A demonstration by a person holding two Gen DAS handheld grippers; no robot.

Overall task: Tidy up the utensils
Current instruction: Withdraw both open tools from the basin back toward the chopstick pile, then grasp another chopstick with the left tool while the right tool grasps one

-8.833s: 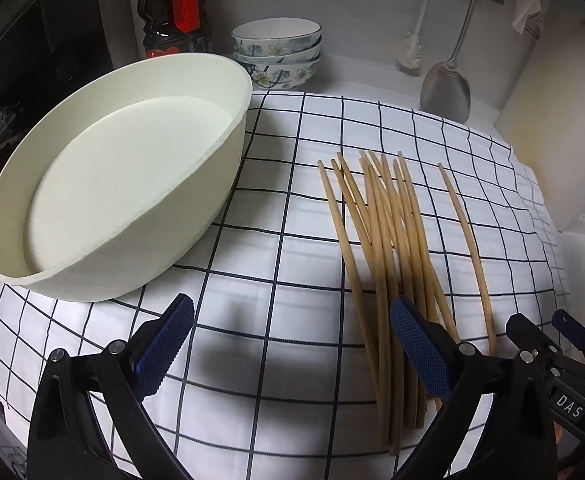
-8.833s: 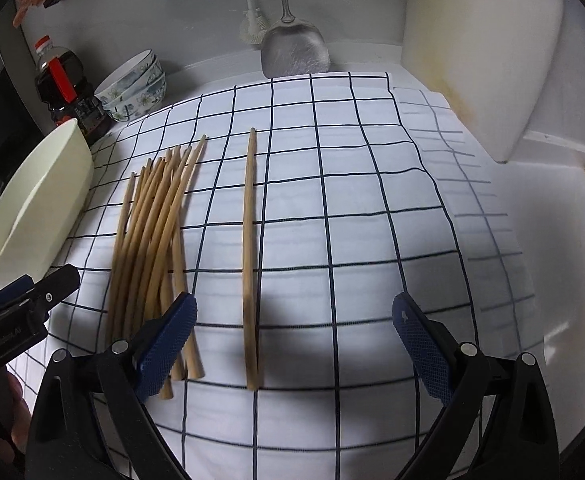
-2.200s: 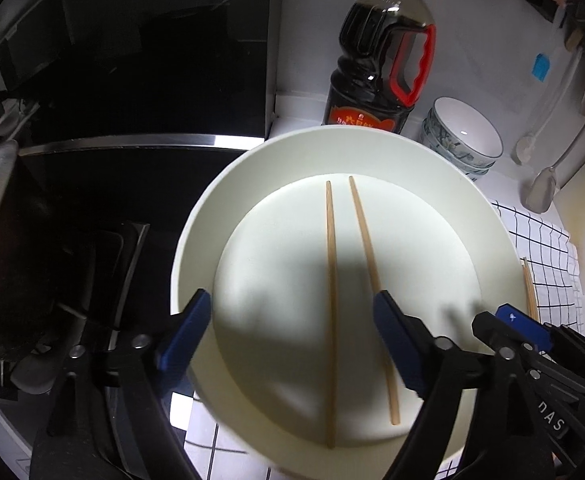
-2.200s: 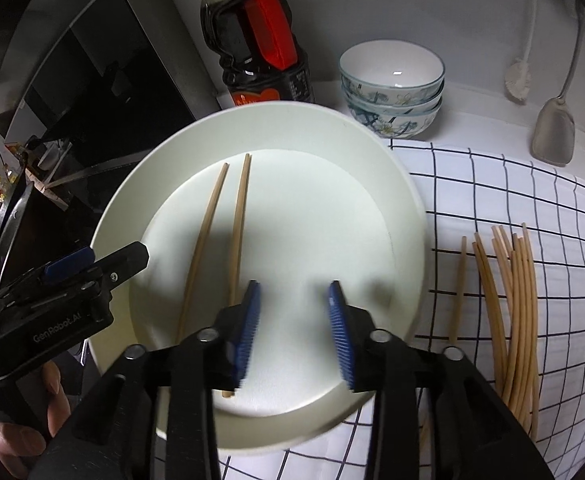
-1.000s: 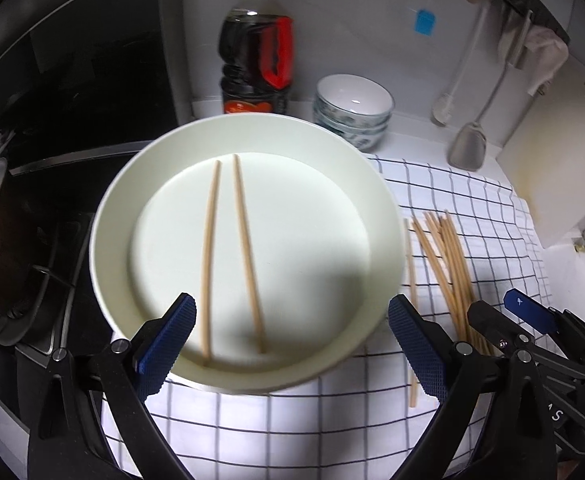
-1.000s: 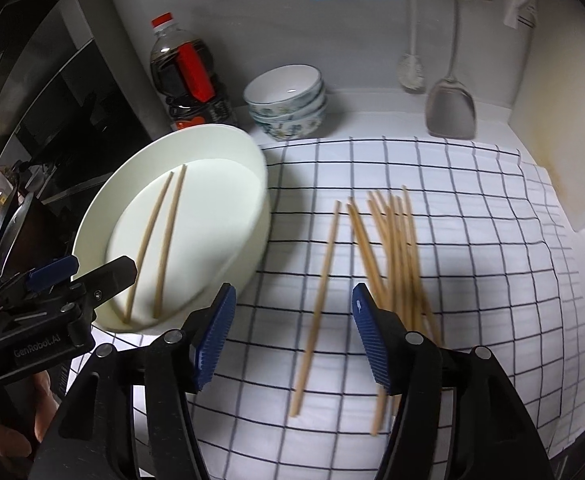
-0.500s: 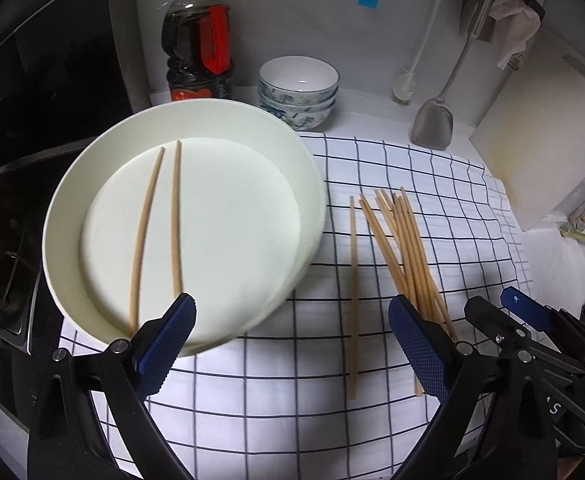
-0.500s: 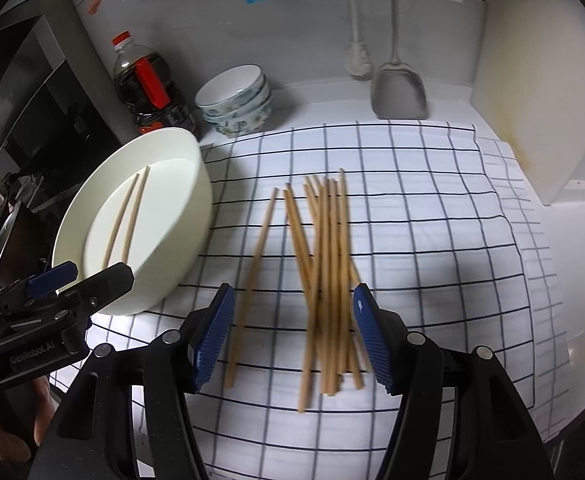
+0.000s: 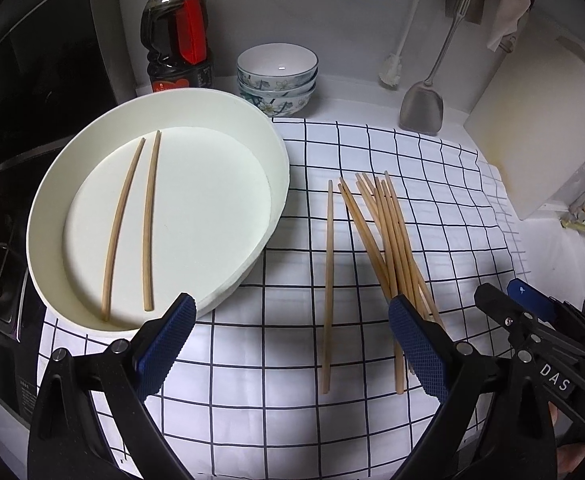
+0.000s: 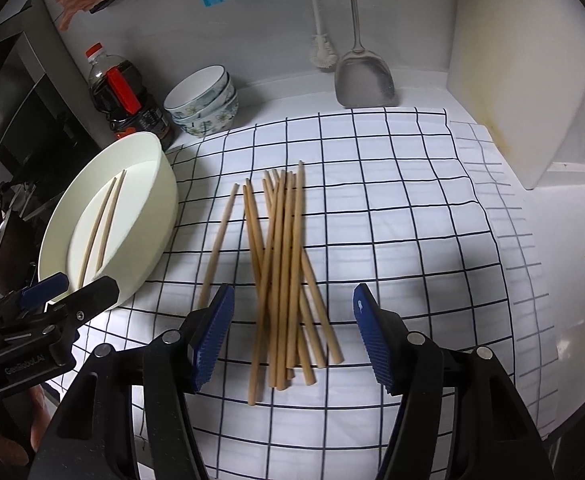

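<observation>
Bare cloth (image 10: 392, 216) lies open from twelve to three o'clock of the chopsticks (image 10: 284, 264). The dish (image 10: 148, 216) blocks nine o'clock; bowls (image 10: 204, 100), bottle (image 10: 124, 100) and spatula (image 10: 364, 76) crowd the back wall.

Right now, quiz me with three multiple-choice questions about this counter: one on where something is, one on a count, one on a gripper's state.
1. Where does the single chopstick lie?
A. between white basin and chopstick pile
B. inside the basin
C. on the stacked bowls

2. How many chopsticks are in the basin?
A. none
B. two
C. five

3. What is the right gripper doing?
A. shut on a chopstick
B. open over the pile
C. shut, empty

Answers: 1 A, it rests alone on the checked cloth between them. 2 B, two lie side by side. 3 B, its jaws stand apart, holding nothing.
</observation>
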